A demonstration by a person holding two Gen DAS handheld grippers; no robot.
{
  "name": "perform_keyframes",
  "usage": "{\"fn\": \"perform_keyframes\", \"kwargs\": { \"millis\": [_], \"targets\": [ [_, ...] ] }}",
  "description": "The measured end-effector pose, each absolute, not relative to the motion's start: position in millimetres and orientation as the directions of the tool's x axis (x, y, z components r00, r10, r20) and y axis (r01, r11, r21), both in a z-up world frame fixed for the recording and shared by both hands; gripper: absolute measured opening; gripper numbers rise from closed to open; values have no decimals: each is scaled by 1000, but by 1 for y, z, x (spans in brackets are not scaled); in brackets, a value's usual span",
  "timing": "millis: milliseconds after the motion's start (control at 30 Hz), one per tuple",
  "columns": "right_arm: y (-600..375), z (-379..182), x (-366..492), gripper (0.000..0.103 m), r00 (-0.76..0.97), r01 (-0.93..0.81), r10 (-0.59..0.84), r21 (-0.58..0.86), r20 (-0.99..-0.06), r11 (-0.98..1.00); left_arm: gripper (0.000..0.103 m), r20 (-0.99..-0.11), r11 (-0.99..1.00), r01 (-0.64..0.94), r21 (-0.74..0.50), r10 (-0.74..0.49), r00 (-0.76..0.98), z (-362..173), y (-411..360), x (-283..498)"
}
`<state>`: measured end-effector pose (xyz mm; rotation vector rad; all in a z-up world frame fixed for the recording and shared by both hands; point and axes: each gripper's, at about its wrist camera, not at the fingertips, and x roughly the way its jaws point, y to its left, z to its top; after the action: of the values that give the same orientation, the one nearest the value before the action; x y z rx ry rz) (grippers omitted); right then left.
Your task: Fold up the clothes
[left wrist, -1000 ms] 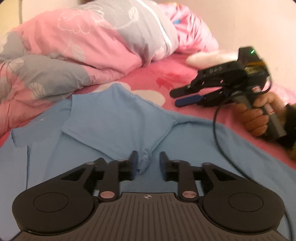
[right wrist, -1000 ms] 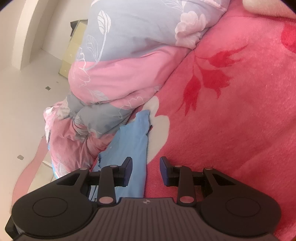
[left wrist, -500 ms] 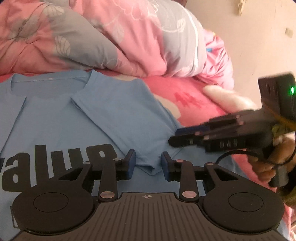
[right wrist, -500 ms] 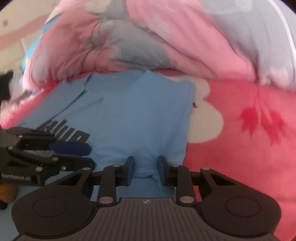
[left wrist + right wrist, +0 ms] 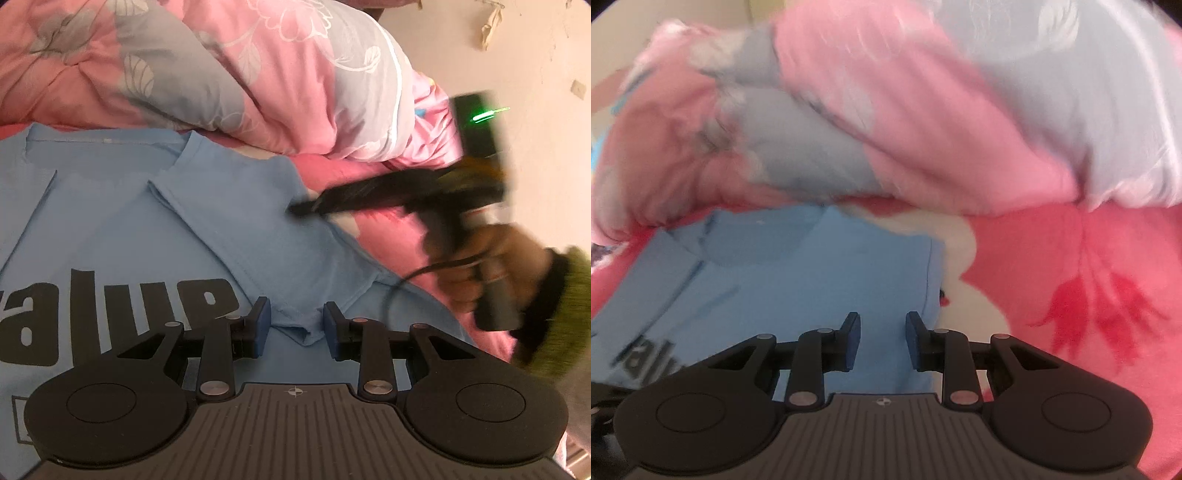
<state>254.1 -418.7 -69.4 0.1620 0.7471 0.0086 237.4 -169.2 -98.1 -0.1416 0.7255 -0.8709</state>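
The blue T-shirt [image 5: 110, 229] lies flat on the bed [image 5: 1089, 258], one sleeve [image 5: 258, 236] folded inward. The left gripper [image 5: 296, 325] hovers with fingers released around the sleeve's tip; the right gripper [image 5: 881, 336] is likewise released, holding nothing.

left gripper [image 5: 296, 320]: black, blue pads (ribbed base) | sleeve [image 5: 565, 314]: green, fuzzy

Ahead of me a bulky quilt [image 5: 229, 74] in pink and grey, printed with white leaves and flowers, lies bunched up on the bed. Under it spreads a pink blanket [image 5: 1071, 266] with red flower shapes and a white patch. To my right a pale cream wall [image 5: 535, 48] rises behind the bedding, with a small scrap hanging high on it. The light is warm and soft.
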Motion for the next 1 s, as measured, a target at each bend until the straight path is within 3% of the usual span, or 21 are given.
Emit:
{"fn": "perform_keyframes", "kwargs": {
  "millis": [233,400,667,800,1000],
  "targets": [
    [-430,-67,285,26,745,90,38,157,-666,984,31,-518,645,650,-402,-745,419,-99,-168,239],
    [-439,-88,322,25,698,159,10,168,-716,973,31,-515,641,648,-410,-750,416,-99,-166,240],
    [-450,-86,330,24,726,217,-14,211,-687,953,31,-506,630,645,-432,-761,406,-101,-164,245],
    [-462,-56,295,25,777,296,-86,241,-624,924,31,-481,610,623,-490,-785,390,-103,-158,251],
    [-479,32,160,25,862,344,-219,211,-458,915,31,-425,577,576,-579,-817,390,-101,-143,258]
  ]
}}
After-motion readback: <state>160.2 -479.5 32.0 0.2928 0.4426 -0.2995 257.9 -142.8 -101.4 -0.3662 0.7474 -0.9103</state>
